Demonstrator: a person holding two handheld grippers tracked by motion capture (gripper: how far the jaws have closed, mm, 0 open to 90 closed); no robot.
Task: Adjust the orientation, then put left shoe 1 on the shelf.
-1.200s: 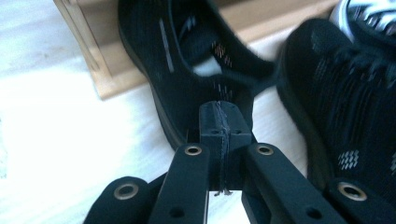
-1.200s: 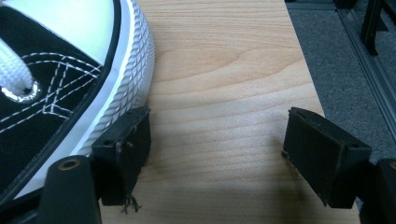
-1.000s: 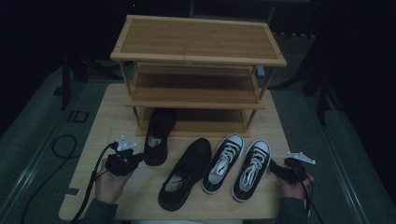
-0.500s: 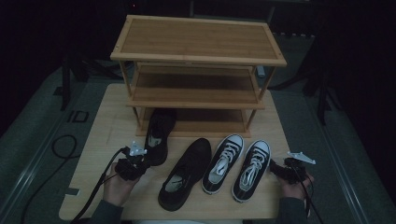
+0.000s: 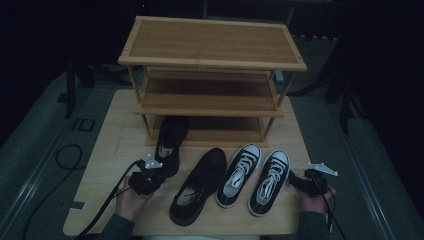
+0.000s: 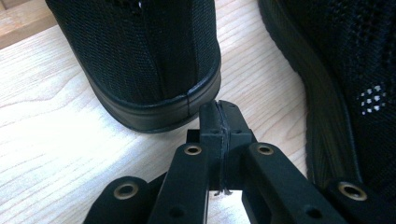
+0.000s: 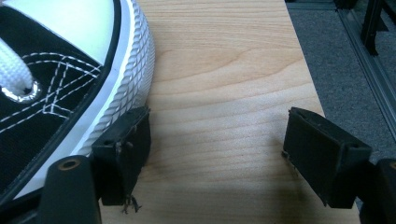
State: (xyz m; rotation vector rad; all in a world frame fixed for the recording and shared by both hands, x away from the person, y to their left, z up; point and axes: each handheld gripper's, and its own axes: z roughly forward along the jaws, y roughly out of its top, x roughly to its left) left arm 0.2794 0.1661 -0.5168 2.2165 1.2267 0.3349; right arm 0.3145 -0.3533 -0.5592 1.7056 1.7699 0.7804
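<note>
Left tool [image 6: 218, 122] low over the table, jaws pressed together, right tool [image 7: 215, 154] (also low) jaws spread wide

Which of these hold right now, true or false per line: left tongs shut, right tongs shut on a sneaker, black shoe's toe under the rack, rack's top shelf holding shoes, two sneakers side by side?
1. The left tongs are shut with nothing between them. True.
2. The right tongs are shut on a sneaker. False: they stand open, one jaw beside the white sole of the right sneaker.
3. One black shoe has its toe under the rack's lowest shelf. True.
4. The top shelf of the wooden rack holds shoes. False: it is bare.
5. The right sneaker and the left sneaker lie side by side on the table. True.
</note>
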